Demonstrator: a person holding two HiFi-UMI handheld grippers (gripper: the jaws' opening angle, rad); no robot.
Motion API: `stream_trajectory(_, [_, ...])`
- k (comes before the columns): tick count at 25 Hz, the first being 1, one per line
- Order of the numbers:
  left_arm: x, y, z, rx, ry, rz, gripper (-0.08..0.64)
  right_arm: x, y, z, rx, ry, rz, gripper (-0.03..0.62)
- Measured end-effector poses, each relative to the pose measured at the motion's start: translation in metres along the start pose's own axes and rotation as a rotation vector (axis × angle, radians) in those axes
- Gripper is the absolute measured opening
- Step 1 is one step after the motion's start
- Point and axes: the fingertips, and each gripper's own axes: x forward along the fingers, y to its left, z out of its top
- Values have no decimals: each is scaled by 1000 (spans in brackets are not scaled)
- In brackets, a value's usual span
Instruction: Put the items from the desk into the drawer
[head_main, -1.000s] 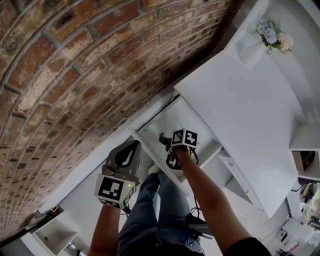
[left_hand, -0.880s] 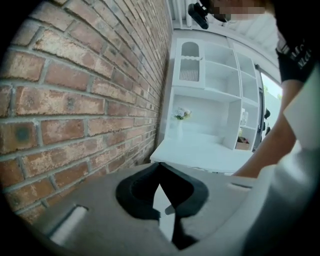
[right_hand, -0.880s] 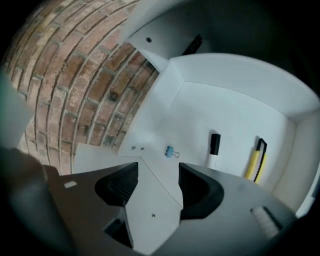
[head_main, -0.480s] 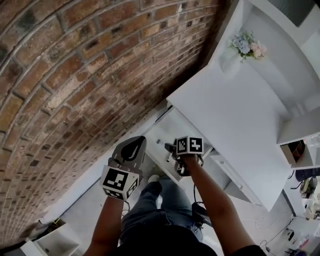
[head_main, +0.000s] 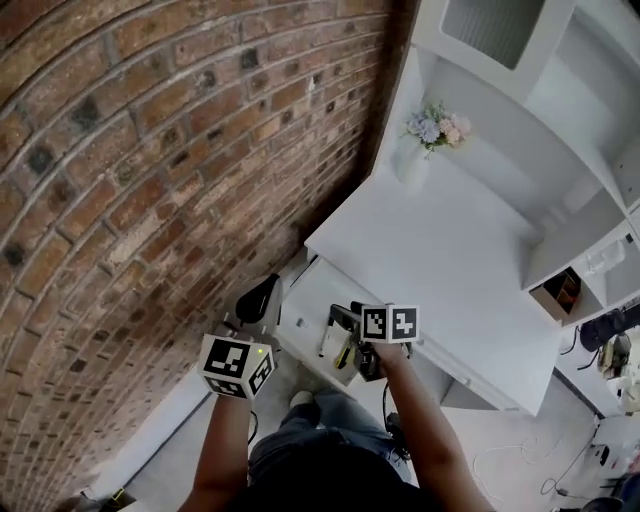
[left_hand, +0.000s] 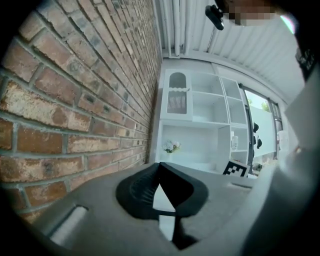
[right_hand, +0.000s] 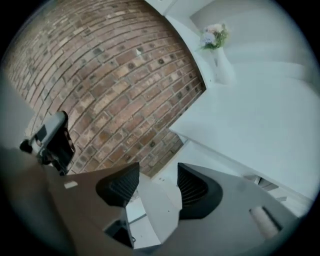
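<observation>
The white desk (head_main: 450, 260) stands against the brick wall, and its drawer (head_main: 303, 322) is pulled out below the front edge. My right gripper (head_main: 346, 330) hangs over the drawer's front part, open, with nothing between its fingers. In the right gripper view the jaws (right_hand: 157, 175) frame the white drawer (right_hand: 150, 205) and the desk top (right_hand: 260, 115). A small yellow thing (head_main: 343, 352) shows under that gripper; I cannot tell what it is. My left gripper (head_main: 258, 297) is beside the drawer's left end, shut and holding nothing (left_hand: 160, 167).
A brick wall (head_main: 150, 180) fills the left side. A white vase of flowers (head_main: 425, 135) stands at the desk's far corner. White shelves (head_main: 560, 120) rise behind the desk, with a small box (head_main: 555, 290) in a cubby. The person's jeans (head_main: 320, 455) are below.
The head view has tilted up, bringing the shelves and more of the desk into sight. Both grippers stay by the drawer. The left one now sits closer to the drawer's end.
</observation>
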Motion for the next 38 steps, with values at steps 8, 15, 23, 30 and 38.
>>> stream_trajectory(8, [11,-14,35,34,-65,-57,2,-86,22,49,-65,-269,-17,252])
stream_trajectory(15, [19,-24,58,57,-117,-102,2,-165,40,81,-297,-571,-208,233])
stream_trajectory(23, [14,-25,74,91,-157,-99,2,-248,72,101,-397,-872,-252,171])
stream_trajectory(30, [13,-40,95,177,-192,-102,2,-300,67,115,-479,-937,-352,136])
stream_trajectory(38, [8,-58,134,232,-250,-66,2,-325,65,122,-558,-917,-388,11])
